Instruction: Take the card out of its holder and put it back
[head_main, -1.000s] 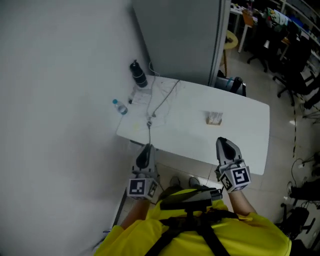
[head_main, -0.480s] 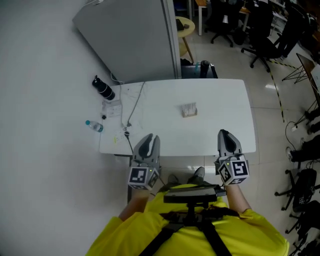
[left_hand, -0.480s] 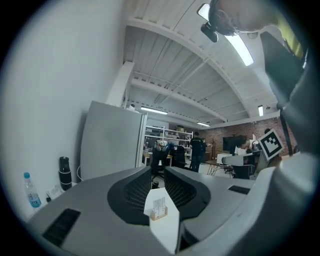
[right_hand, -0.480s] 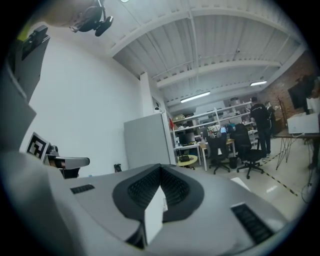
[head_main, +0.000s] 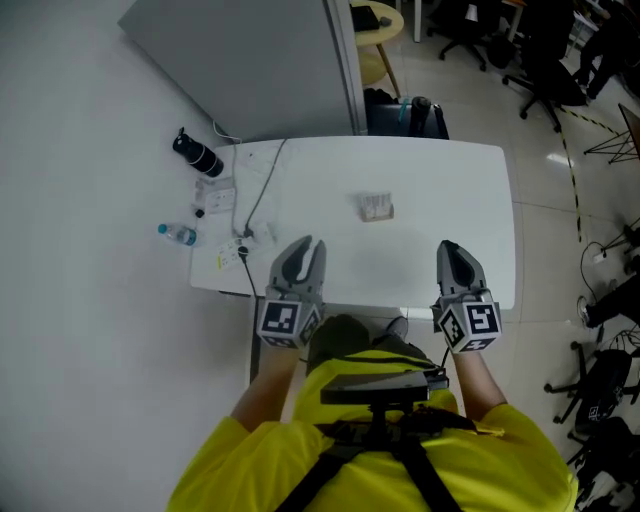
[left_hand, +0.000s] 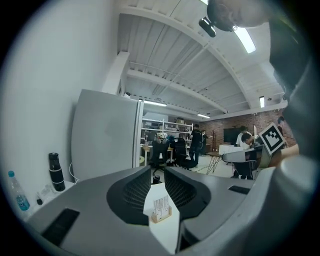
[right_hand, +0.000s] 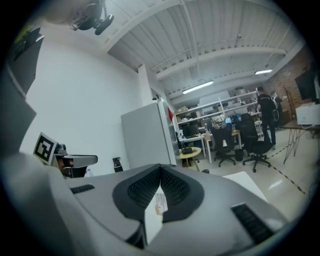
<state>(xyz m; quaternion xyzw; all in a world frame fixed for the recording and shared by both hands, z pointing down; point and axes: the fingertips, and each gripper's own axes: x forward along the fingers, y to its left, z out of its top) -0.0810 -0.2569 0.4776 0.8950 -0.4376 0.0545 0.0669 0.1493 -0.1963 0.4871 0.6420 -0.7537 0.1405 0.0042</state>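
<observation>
— Different from a second ago?

— Yes. Has turned to face the white rectangular counter (head_main: 450, 190) squarely: askew in the head view then, straight now. Has brought the left gripper (head_main: 303, 250) in from the near left corner to further along the near edge, tips now over the counter. Has kept the right gripper (head_main: 450, 250) over the near edge, toward the near right corner.

— And the fingers?

— Has just been opening the left fingers (left_hand: 130, 192): together a second ago, parted by a narrow gap now, with nothing held between them. Keeps the right fingers (right_hand: 142, 190) pressed together, empty.

— Pose?

— Holds both grippers side by side, well apart, pointing almost level toward the far edge, marker cubes back toward the body.

— Where to find the card?

— Look at the middle of the counter, nearer the far edge: small tan wooden holder (head_main: 376, 214) standing there, pale printed card (left_hand: 161, 204) upright in its slot. Same spot as before. Well apart from both grippers, ahead of the space between them.
</observation>
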